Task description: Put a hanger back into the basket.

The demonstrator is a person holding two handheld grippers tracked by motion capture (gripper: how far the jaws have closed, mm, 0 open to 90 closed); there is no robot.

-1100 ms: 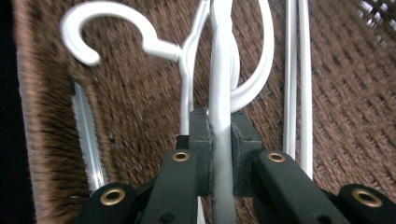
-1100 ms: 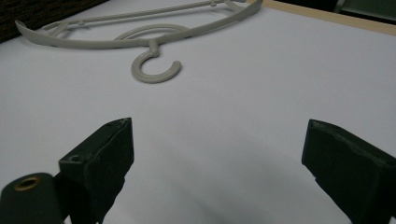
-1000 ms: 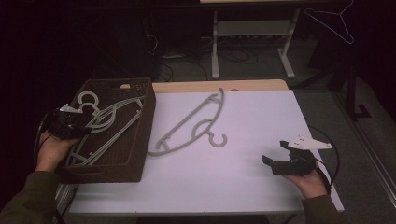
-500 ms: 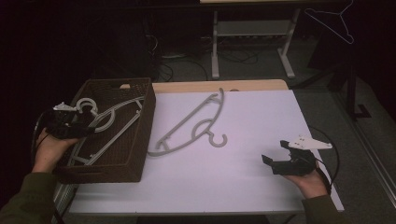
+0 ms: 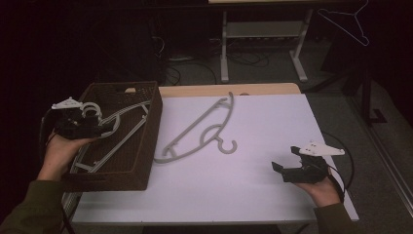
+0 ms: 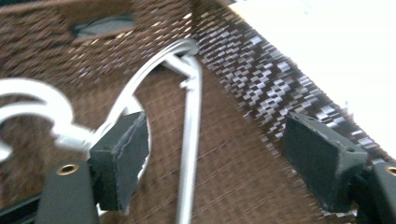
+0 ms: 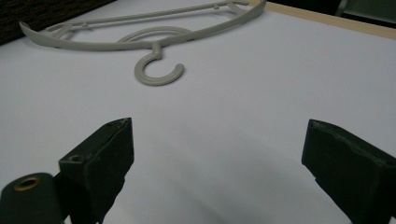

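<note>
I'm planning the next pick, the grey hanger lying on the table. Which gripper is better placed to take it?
Right, probably. The right gripper rests on the table with jaws open, facing the hanger. The left gripper, jaws just opened, is over the basket above another hanger.

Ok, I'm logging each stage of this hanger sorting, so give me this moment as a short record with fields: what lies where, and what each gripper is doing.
work: putting hangers into the basket
basket: dark woven, at the table's left edge
hanger in basket: light grey, lying inside, hook toward the left gripper
hanger on table: light grey, flat on the white table, right of the basket
left gripper: over the basket, jaws have just been opening, hanger bar between them, pads not pressing
right gripper: open, low over bare table, holding nothing
</note>
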